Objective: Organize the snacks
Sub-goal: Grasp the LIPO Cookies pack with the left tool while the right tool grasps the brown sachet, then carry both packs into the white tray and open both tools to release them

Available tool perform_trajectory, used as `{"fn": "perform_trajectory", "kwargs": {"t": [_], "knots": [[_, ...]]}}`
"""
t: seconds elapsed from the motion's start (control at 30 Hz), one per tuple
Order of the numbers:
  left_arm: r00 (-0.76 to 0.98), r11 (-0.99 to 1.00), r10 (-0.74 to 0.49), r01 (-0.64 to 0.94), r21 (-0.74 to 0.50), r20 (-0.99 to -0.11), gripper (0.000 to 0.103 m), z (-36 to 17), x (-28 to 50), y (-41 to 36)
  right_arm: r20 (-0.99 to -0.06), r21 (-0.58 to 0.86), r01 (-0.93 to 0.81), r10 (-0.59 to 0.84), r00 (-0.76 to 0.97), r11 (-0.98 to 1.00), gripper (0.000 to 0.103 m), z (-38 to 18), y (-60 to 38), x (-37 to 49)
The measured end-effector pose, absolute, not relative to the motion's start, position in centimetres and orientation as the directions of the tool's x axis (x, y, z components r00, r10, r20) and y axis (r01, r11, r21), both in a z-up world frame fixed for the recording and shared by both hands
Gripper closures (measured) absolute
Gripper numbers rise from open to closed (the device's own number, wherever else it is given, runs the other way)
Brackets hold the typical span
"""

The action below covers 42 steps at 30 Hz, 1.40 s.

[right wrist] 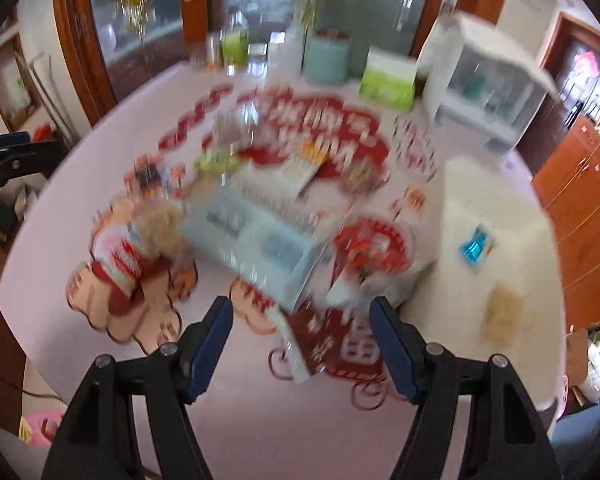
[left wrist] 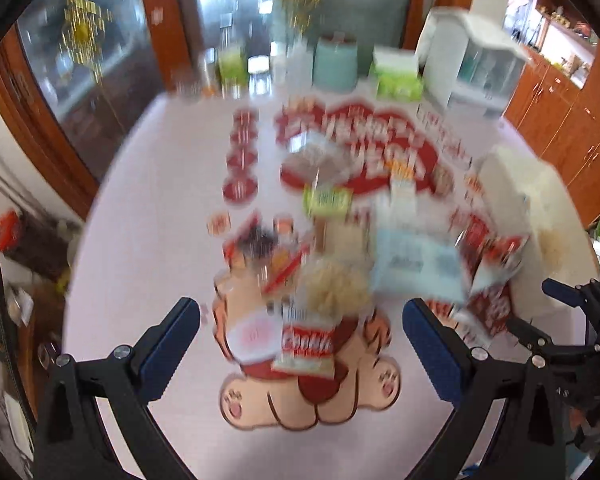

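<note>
Both grippers hang over the table with nothing in them: the left gripper (left wrist: 300, 344) has its jaws spread wide above a red-and-white snack packet (left wrist: 306, 350), and the right gripper (right wrist: 302, 344) stands just as wide over a red printed patch of the tablecloth (right wrist: 40, 288), clear of any packet. Just ahead of both lies the snack pile (left wrist: 340, 248), a loose heap in the middle of the table: a pale blue pack (right wrist: 256, 240) on top, a green packet (left wrist: 327, 200) behind it, a clear bag of something brown (left wrist: 320, 156) farther back, and red-and-white wrappers (left wrist: 492, 280) spilling toward the right. The motion blur hides labels and exact edges, so which packets touch or overlap I cannot say. To the right stands a white bin (right wrist: 496, 216) with a small blue packet (right wrist: 476, 246) and a pale, crumbly-looking item (right wrist: 502, 314) inside; if that bin is the target, I judge the sorting barely begun, with nearly the whole heap left to move. Jars and boxes line the far edge.
</note>
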<state>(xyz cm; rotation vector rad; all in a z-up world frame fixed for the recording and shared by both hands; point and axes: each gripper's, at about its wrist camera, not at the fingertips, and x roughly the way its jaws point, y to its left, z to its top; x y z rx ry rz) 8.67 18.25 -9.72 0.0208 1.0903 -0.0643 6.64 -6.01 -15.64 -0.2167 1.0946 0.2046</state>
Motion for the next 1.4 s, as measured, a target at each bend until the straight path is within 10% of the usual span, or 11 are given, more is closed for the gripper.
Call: {"fn": "perform_trajectory", "kwargs": {"t": [0.33, 0.67, 0.87, 1.0, 1.4], "knots": [[0.236, 0.999, -0.041, -0.016, -0.046, -0.971, 0.003, -22.4, 9.2, 18.9, -0.957, -0.072, -0.243, 0.002, 0.291, 0.967, 0.032, -23.8, -6.9, 8.8], [0.210, 0.998, -0.026, -0.055, -0.038, -0.977, 0.005, -24.4, 10.0, 17.7, -0.971, -0.004, -0.289, 0.066, 0.231, 0.957, 0.033, -26.2, -7.0, 9.8], [0.195, 0.998, 0.018, -0.064, 0.006, -0.981, 0.020, -25.3, 10.6, 17.3, -0.968, 0.004, -0.315, 0.083, 0.236, 0.949, 0.051, -26.0, -7.2, 10.3], [0.230, 0.999, 0.017, -0.041, 0.007, -0.973, 0.058, -24.4, 10.3, 16.9, -0.968, 0.004, -0.332, 0.086, 0.235, 0.943, 0.064, -25.9, -7.0, 10.8], [0.240, 0.998, 0.006, -0.065, -0.010, -0.971, 0.059, -22.8, 6.5, 16.5, -0.963, 0.088, -0.365, 0.173, 0.207, 0.927, 0.069, -25.2, -5.3, 6.9]]}}
